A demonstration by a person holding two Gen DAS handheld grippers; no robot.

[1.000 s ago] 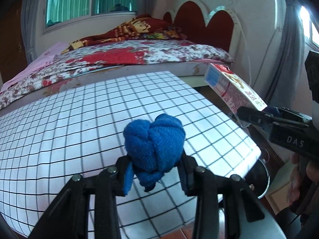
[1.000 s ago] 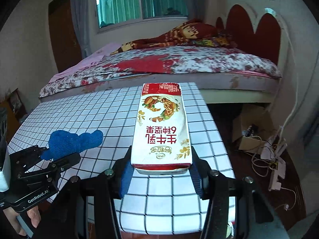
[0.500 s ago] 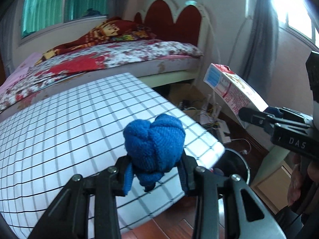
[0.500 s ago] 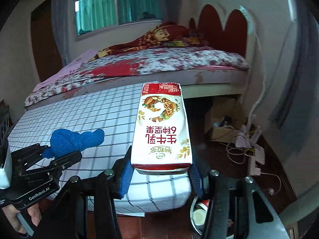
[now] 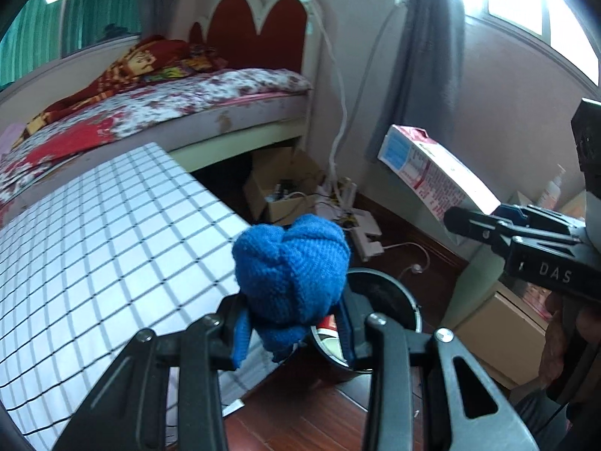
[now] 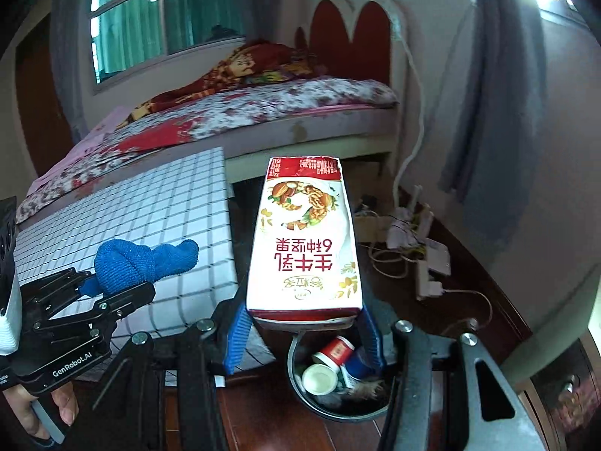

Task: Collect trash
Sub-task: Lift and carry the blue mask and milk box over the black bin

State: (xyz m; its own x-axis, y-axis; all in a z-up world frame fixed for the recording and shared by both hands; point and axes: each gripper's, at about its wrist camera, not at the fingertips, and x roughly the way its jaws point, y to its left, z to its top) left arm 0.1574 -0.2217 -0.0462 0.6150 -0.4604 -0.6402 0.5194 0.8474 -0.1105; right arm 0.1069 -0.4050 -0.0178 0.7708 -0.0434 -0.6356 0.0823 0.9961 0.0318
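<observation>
Both grippers have swung right off the checked table (image 5: 112,233) toward its corner since a second ago, and the bin (image 6: 300,391), unseen then, now sits right below them. Left gripper (image 5: 293,329) fingers clamped on a knotted blue cloth (image 5: 291,270), held above the table edge with the bin rim just behind it. Right gripper (image 6: 302,332) fingers clamped on the base of a milk carton (image 6: 304,240), carton pointing forward, print upside down, hanging over the bin. Bin on the wood floor (image 6: 263,424) beside the table corner; inside it a red-and-white cup (image 6: 334,351), a white lid (image 6: 319,374), other scraps hard to make out. Further back: cardboard box (image 5: 278,191), tangle of cables and a power strip (image 6: 424,259) by the wall. Behind that, bed (image 6: 244,112) with floral cover, red headboard (image 5: 259,30), grey curtain (image 6: 499,105), window (image 6: 150,18).
</observation>
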